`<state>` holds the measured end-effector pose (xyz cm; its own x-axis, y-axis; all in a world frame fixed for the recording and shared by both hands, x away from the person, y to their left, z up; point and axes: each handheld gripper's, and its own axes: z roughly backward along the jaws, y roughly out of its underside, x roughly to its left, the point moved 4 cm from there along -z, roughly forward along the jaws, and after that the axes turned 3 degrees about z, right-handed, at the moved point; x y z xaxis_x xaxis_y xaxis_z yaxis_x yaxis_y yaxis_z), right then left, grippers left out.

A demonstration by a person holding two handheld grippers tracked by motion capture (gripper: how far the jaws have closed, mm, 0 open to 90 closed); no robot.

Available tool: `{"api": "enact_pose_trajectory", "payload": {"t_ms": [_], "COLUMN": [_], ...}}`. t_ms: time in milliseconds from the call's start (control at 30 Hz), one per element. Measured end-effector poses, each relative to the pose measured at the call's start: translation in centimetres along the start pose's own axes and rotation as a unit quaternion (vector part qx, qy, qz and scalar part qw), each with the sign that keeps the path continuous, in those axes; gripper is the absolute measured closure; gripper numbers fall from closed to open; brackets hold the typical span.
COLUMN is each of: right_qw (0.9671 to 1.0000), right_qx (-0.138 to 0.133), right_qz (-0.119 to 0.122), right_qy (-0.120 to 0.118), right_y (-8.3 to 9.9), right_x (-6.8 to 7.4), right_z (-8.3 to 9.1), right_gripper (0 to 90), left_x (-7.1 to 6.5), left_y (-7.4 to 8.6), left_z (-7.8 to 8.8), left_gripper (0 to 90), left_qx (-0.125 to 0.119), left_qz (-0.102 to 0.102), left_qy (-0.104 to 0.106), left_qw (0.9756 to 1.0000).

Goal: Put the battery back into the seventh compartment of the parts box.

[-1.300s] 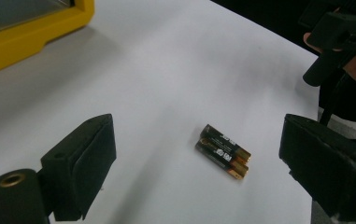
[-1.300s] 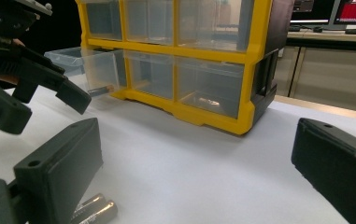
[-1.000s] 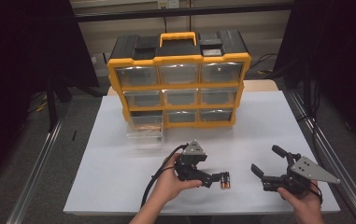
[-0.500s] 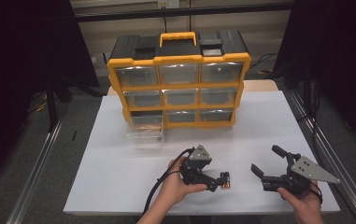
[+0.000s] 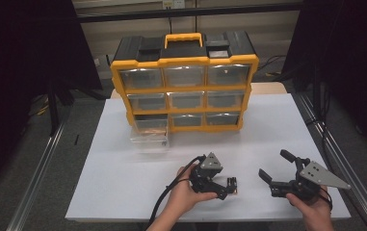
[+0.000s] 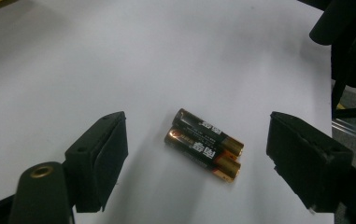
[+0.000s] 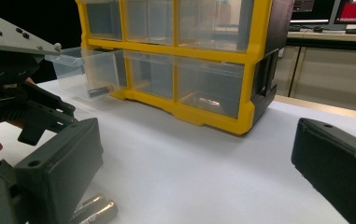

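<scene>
Two batteries (image 6: 203, 144) lie side by side on the desk (image 5: 123, 183) between the left gripper's (image 5: 230, 185) parted fingers; the right gripper's (image 5: 275, 171) fingers also stand apart.

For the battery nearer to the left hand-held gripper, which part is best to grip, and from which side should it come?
Grip the near battery at its black middle, coming down from above. It lies flat on the table, touching the second battery along its length, so the sides are blocked. The open left hand-held gripper would probably do better closing along its length, end to end.
</scene>
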<state>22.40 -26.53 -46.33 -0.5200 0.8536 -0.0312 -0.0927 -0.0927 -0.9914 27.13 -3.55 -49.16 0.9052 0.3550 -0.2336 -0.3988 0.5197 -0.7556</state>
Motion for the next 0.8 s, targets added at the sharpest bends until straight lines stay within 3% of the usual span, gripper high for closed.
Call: {"api": "enact_pose_trajectory", "payload": {"t_ms": [200,233,433,500,800], "right_qw": [1.0,1.0,1.0,1.0,1.0], "right_qx": [0.0,0.0,-0.001,-0.001,0.0], "right_qz": [0.001,0.001,0.0,0.0,-0.002], "right_qy": [0.0,0.0,-0.001,0.0,-0.001], "right_y": [0.0,0.0,0.0,0.0,0.0], "right_x": [0.0,0.0,0.0,0.0,0.0], "right_z": [0.0,0.0,0.0,0.0,0.0], "right_gripper": [1.7,1.7,1.7,1.7,1.7], "left_x": [-0.3,-0.3,-0.3,-0.4,-0.4], "left_y": [0.1,0.2,0.4,0.5,0.7], "left_z": [-0.7,-0.7,-1.1,-1.1,-1.3], "left_gripper": [26.9,26.9,33.8,34.4,39.4], "left_qx": [-0.005,0.006,0.008,0.02,0.025], "left_qz": [-0.003,-0.007,-0.012,-0.018,-0.018], "left_qy": [0.003,-0.001,-0.007,-0.011,-0.014], "left_qw": [1.0,1.0,0.9999,0.9996,0.9994]}}
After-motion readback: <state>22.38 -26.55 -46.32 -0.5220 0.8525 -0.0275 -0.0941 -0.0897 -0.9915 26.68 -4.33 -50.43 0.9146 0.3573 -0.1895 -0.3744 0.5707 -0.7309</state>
